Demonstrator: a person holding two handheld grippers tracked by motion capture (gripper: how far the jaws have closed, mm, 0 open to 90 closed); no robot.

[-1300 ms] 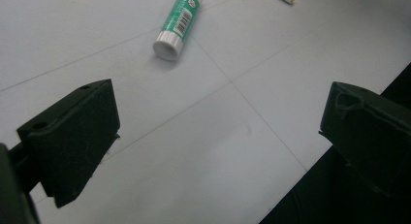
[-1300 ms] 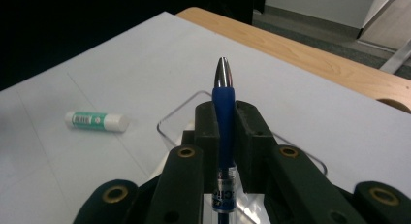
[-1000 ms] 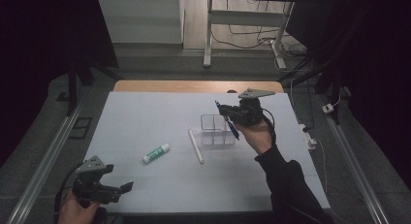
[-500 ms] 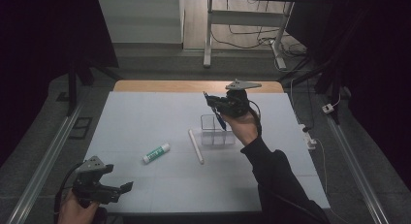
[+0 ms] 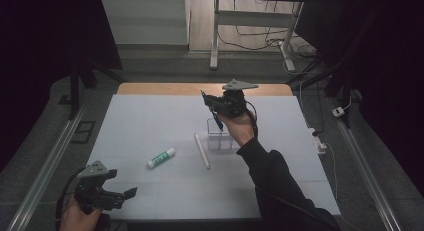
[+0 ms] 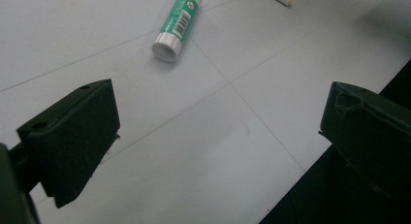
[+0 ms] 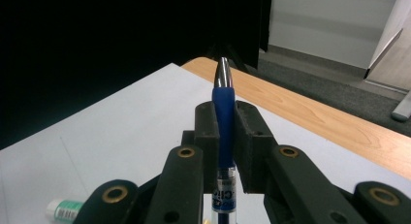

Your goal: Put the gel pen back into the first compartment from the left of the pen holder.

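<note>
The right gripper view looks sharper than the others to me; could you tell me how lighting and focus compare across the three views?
Right gripper view: the pen and gripper are crisp, the far left falls into black. Left gripper view: evenly lit table, the near jaws are soft, the glue stick fairly sharp. High view: bright table, dark surroundings, overall grainy.

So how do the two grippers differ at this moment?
The right gripper is shut on a blue pen; the left gripper is open with nothing between its pads. In the high view the right gripper is raised above the clear container, while the left gripper sits low at the table's near edge. Both are hand-held with black jaws.
</note>
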